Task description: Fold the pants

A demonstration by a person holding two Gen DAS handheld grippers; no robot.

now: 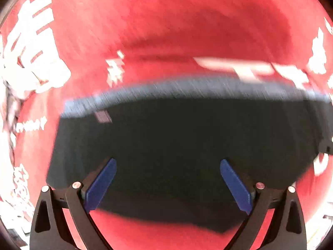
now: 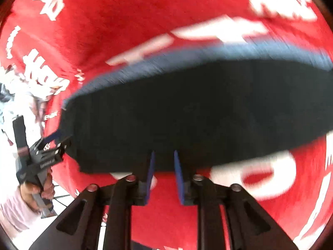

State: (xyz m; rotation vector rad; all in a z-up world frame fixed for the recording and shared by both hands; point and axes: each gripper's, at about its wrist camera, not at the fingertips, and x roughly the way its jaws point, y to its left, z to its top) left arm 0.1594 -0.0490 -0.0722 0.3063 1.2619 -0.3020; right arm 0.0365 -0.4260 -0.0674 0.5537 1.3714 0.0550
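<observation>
The dark navy pants lie folded in a flat stack on a red cloth, with a small grey label near their far left corner. My left gripper hovers over them, open wide, nothing between its blue pads. In the right wrist view the pants fill the middle. My right gripper hangs over their near edge with a narrow gap between its pads, and no fabric is pinched there. A hand holds the left gripper at the pants' left edge.
A red cloth with large white lettering covers the table all around the pants. The table's left edge and a pale tiled floor show at the lower left of the right wrist view, beside a light sleeve. Both views are motion-blurred.
</observation>
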